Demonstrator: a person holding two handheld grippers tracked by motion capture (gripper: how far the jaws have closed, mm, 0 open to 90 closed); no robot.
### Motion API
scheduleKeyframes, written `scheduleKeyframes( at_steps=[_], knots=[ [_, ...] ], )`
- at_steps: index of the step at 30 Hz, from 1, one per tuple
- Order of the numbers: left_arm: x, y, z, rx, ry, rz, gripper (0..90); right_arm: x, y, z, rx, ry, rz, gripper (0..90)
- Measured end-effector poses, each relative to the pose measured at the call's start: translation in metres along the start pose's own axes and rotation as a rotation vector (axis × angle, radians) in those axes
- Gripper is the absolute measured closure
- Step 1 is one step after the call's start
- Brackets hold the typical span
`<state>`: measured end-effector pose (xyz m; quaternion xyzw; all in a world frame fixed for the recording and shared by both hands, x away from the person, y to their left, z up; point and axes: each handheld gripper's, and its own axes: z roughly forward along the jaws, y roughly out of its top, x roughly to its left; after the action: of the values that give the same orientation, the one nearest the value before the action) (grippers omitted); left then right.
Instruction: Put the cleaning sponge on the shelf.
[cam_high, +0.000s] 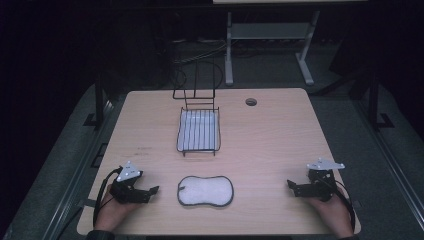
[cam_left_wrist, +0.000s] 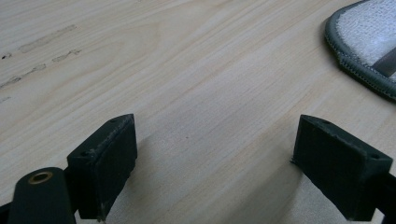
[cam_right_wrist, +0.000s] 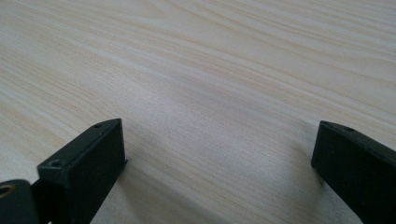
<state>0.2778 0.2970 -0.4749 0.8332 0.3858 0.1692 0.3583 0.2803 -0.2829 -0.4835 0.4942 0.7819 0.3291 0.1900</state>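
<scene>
Wooden table (cam_high: 280, 150) under me, both claws wide and empty, left (cam_high: 152, 191) and right (cam_high: 291, 185) flanking the pad (cam_high: 205, 190), rack (cam_high: 198, 131) beyond it, so nothing's started yet, I'd say.

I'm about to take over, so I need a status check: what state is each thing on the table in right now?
Left gripper: open, fingers empty, resting near the table's front left.
Right gripper: open, nothing between its fingers, front right.
Pad: flat on the table, between the grippers, untouched.
Rack: upright at the table's middle, empty.
</scene>
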Motion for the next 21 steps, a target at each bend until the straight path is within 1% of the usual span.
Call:
scheduleKeyframes(
  at_steps=[6, 11, 13, 14, 16, 17, 18, 19, 21],
  knots=[
    [0.0003, 0.0000, -0.0001, 0.000, -0.002, -0.001, 12.7, 0.0000, 0.0000, 0.0000, 0.000, 0.000, 0.000, 2.4],
    [0.0004, -0.0003, -0.0009, 0.002, -0.006, 0.006, 13.1, 0.0000, 0.0000, 0.0000, 0.000, 0.000, 0.000, 2.4],
    [0.0004, -0.0004, -0.0027, 0.010, -0.008, -0.001, 13.9, 0.0000, 0.0000, 0.0000, 0.000, 0.000, 0.000, 2.4],
    [0.0005, -0.0004, -0.0033, 0.010, -0.011, -0.009, 14.2, 0.0000, 0.0000, 0.0000, 0.000, 0.000, 0.000, 2.4],
    [0.0004, -0.0003, -0.0044, 0.012, -0.019, -0.007, 15.8, 0.0000, 0.0000, 0.0000, 0.000, -0.001, -0.001, 2.4],
    [-0.0005, 0.0016, -0.0055, 0.027, -0.033, 0.002, 16.3, 0.0000, 0.0001, 0.0000, 0.001, -0.001, 0.000, 2.4],
    [-0.0005, 0.0016, -0.0055, 0.027, -0.033, 0.002, 19.5, 0.0000, 0.0001, 0.0000, 0.001, -0.001, 0.000, 2.4],
    [-0.0016, 0.0030, -0.0064, 0.022, -0.045, 0.006, 19.5, 0.0000, 0.0001, 0.0000, 0.001, -0.001, 0.000, 2.4],
    [-0.0048, 0.0074, -0.0076, 0.018, -0.059, 0.010, 27.6, 0.0001, 0.0001, 0.0000, 0.001, -0.001, 0.000, 2.3]
  ],
)
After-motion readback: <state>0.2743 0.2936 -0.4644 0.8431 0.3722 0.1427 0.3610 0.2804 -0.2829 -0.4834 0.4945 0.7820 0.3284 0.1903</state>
